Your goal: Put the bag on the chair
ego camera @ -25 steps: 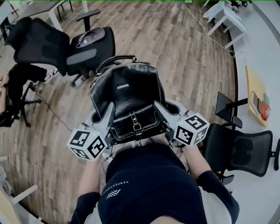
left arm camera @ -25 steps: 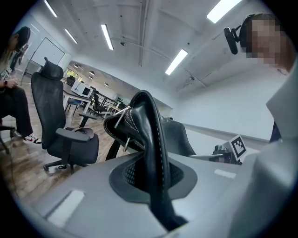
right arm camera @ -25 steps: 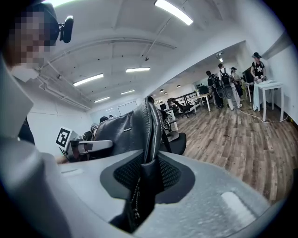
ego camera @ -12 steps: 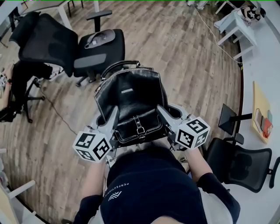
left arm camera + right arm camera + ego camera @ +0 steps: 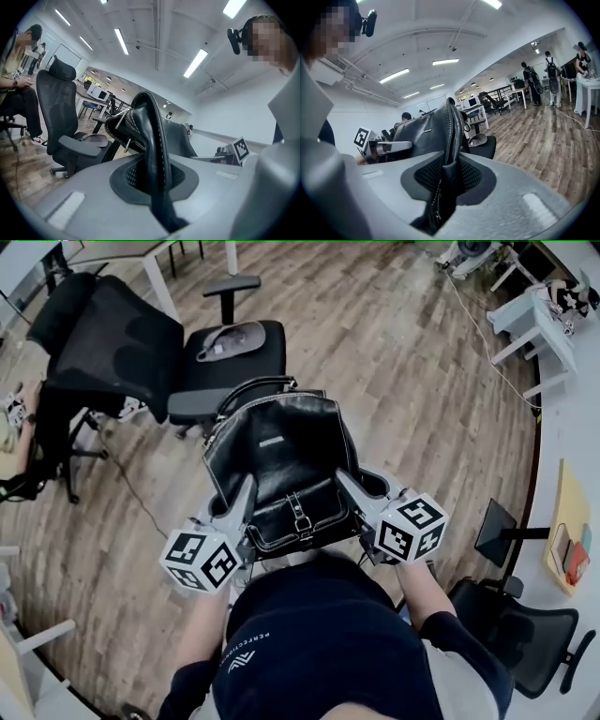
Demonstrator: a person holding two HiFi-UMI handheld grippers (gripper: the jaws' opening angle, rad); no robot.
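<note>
Head view: left tongs and right tongs clench the bag by its sides, aloft just short of the chair — such thin pinches may slip, dropping it on the floor.

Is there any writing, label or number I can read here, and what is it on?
Small metal plate on the black leather bag: too small to read.
White print on the person's dark top: too blurred to read.
Black-and-white marker cubes: patterns, no words.
</note>
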